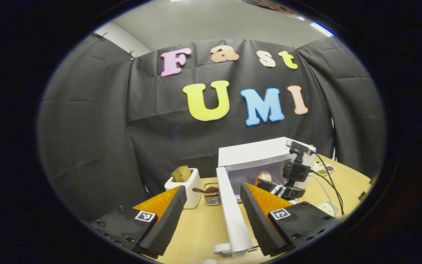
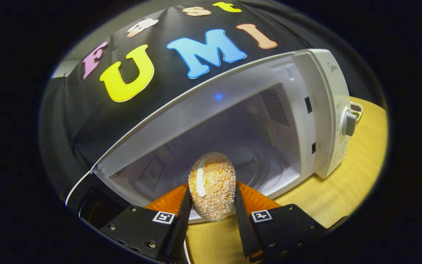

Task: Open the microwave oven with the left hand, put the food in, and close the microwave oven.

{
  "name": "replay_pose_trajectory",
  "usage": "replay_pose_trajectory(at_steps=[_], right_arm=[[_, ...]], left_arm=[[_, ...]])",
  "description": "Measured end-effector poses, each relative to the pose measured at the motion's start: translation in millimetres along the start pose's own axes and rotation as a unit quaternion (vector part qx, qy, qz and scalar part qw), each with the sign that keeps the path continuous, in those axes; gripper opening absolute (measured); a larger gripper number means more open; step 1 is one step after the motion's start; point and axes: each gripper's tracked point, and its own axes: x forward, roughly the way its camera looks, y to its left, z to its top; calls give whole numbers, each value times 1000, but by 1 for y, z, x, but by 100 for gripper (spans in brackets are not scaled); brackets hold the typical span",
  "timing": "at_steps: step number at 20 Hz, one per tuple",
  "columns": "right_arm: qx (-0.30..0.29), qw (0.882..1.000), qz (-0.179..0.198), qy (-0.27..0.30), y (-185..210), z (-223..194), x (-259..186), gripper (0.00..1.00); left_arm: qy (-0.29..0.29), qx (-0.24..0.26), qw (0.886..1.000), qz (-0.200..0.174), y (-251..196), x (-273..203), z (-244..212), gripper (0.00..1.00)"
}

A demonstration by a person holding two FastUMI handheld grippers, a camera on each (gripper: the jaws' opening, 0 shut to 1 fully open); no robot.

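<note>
Right gripper (image 2: 211,205) clamps upright oval bun (image 2: 212,186) before open microwave (image 2: 321,110); left gripper (image 1: 211,216) spread.

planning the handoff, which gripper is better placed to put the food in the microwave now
Right. The right gripper is shut on the bread roll, just in front of the open microwave cavity. The left gripper is open, straddling the door edge.

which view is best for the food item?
Right gripper view: the sesame-crusted bun sits large and central, held between the right tool at the microwave opening. Left gripper view shows it small and far off, partly hidden by the right tool.
</note>
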Motion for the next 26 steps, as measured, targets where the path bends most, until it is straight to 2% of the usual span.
replay_pose_trajectory(at_steps=[2, 5, 6, 7, 8, 9, 11, 14, 16, 19, 21, 22, 23, 25, 26], right_arm=[[-16, 1000, -23, -9, -4, -4, 16, 61], [-36, 998, -44, -29, -14, -5, 36, 61], [-40, 998, -54, -15, -21, -16, 40, 63], [-34, 997, -67, 11, -30, -31, 42, 68], [-31, 998, -62, -1, -29, -25, 42, 78], [-45, 996, -71, -15, -32, -14, 32, 77], [-67, 995, -64, -39, -29, -3, 24, 97], [-62, 996, -58, -17, -33, 2, 9, 97], [-67, 997, -42, -21, -31, 16, -11, 97], [-106, 994, -13, -15, -37, 39, -55, 97], [-143, 989, 4, -21, -40, 63, -94, 97], [-161, 987, 14, -24, -44, 76, -116, 97], [-173, 984, 21, -26, -46, 87, -133, 97], [-196, 979, 41, -43, -48, 114, -171, 97], [-211, 975, 40, -50, -55, 125, -189, 97]], left_arm=[[0, 3, 1000, 2, 4, -3, -7, 94], [3, 5, 1000, 7, 9, -7, -16, 97], [3, 5, 1000, 9, 10, -7, -17, 94], [-3, 5, 1000, 9, 9, -7, -18, 97], [-2, 4, 1000, 11, 11, -8, -18, 97], [2, 1, 1000, 11, 12, -6, -22, 97], [0, 2, 1000, 14, 14, -4, -20, 100], [-10, 12, 1000, 22, 21, -3, -14, 94], [-15, 14, 999, 28, 25, 0, -11, 100], [-20, 8, 999, 34, 32, 3, -9, 100], [-27, 11, 999, 44, 38, 3, -7, 100], [-33, 14, 998, 49, 43, 1, -6, 94], [-36, 15, 998, 52, 47, 0, -5, 100], [-34, 14, 997, 61, 55, -1, -11, 100], [-30, 13, 998, 60, 56, -1, -14, 100]])
